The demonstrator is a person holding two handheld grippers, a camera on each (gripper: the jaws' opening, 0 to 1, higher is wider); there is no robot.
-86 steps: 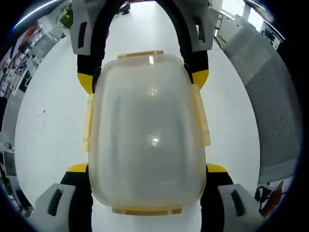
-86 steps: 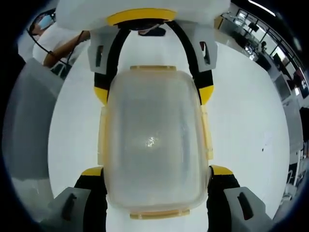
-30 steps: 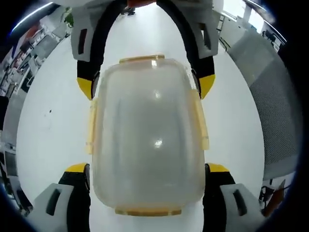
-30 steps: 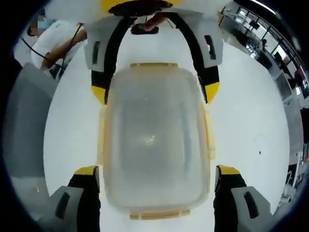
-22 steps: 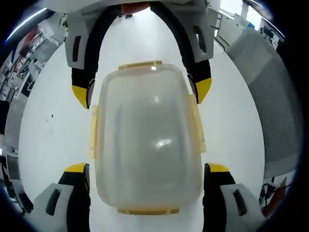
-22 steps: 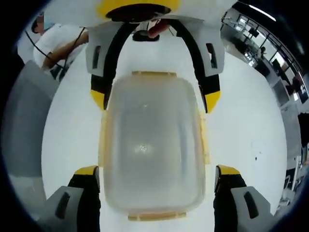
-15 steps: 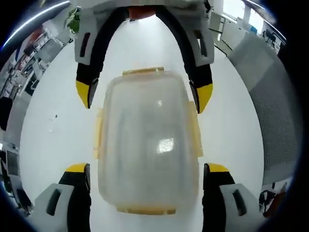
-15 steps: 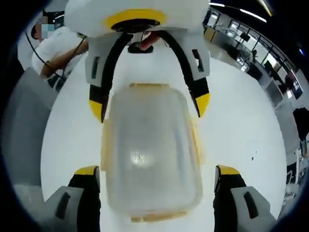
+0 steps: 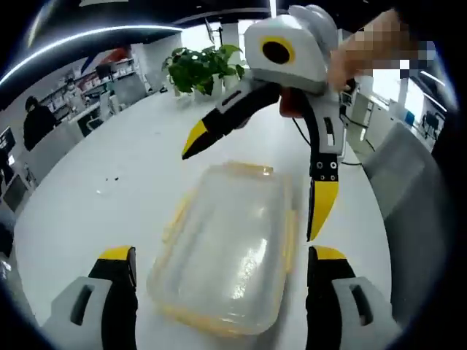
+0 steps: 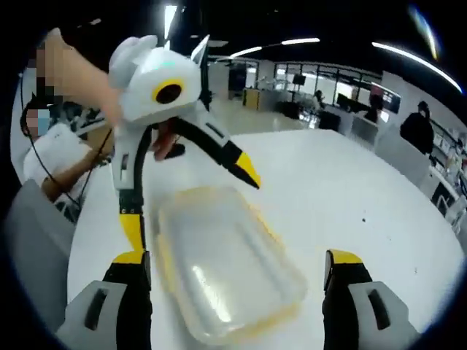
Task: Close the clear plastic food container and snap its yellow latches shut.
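Between the wide-spread jaws of the left tongs [image 9: 222, 255], flat on the white table [image 9: 109, 189]: the clear food box [image 9: 219, 219], lid [image 9: 233, 240] already seated on top. Same box low in the right gripper view, between the equally wide jaws of the right tongs [image 10: 237, 259]. Nothing gripped by either pair; both lifted clear and facing each other from opposite ends of the box, no jaw touching it.

Probably held apart like this to free the box and check the result, or to line up for another press. Yellow latches [image 9: 288, 233] folded down along the sides, with one at the far end just beneath the opposite tongs. Fully snapped or merely lying flat: cannot tell through the blur.

From the left gripper view alone: a leafy plant [image 9: 201, 65] beyond the other tongs, and the long latch beside the right-hand jaw tip. From the right gripper view alone: a seated person in white [image 10: 51, 168] behind the opposite tongs, desks and screens of an open office further back, and the box edge nearest the left-hand jaw, a yellow strip running along it.
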